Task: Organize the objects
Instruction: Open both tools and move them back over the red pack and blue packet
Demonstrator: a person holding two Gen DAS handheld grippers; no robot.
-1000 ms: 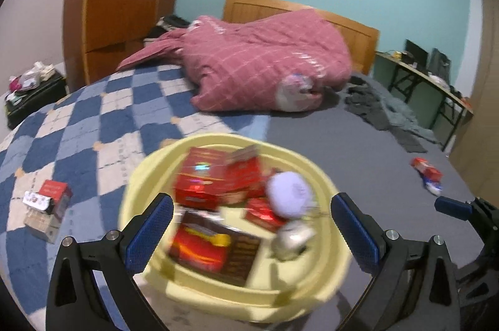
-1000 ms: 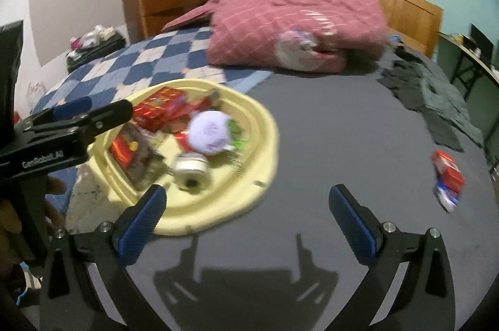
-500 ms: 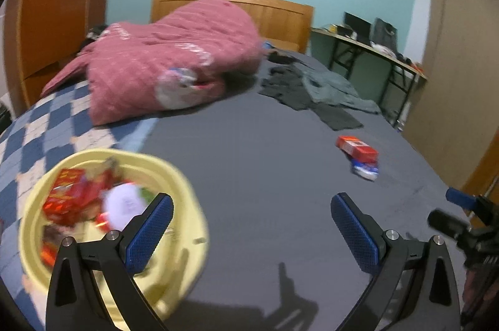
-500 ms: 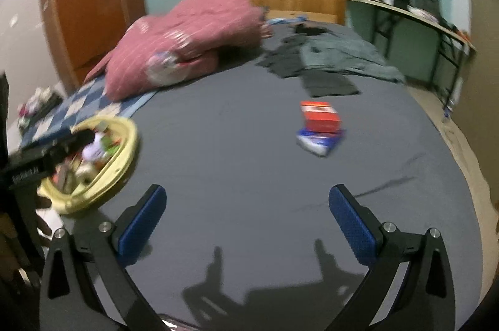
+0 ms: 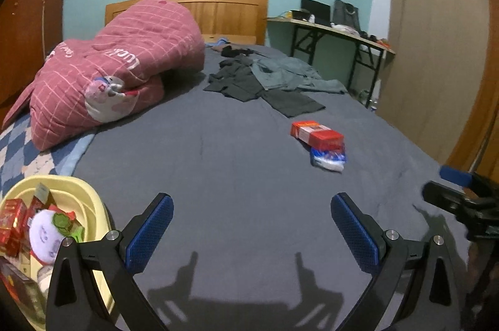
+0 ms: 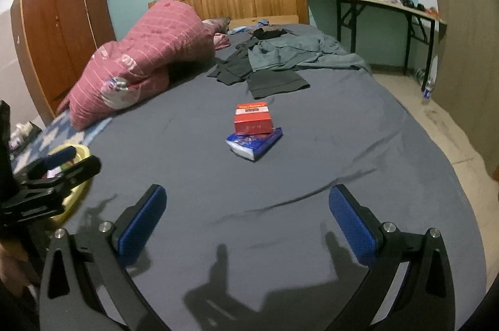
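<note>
A red box [image 5: 316,134] and a blue-and-white packet [image 5: 328,159] lie together on the grey bed sheet [image 5: 237,162], ahead and to the right in the left wrist view. In the right wrist view the red box [image 6: 252,119] and the packet [image 6: 254,142] lie straight ahead. A yellow basin [image 5: 84,200] with red boxes and a white plush toy [image 5: 46,236] sits at the lower left. My left gripper [image 5: 251,232] is open and empty. My right gripper [image 6: 246,226] is open and empty, well short of the box.
A pink quilt [image 5: 118,69] is heaped at the back left. Dark and grey clothes [image 5: 265,78] lie at the back of the bed. A desk [image 5: 336,31] stands right of the headboard, a wardrobe [image 6: 59,31] to the left. The bed's right edge [image 6: 449,162] drops to the floor.
Both grippers have swung right, away from the yellow basin. The red box and packet have come toward the middle of both views. Both stay open.
</note>
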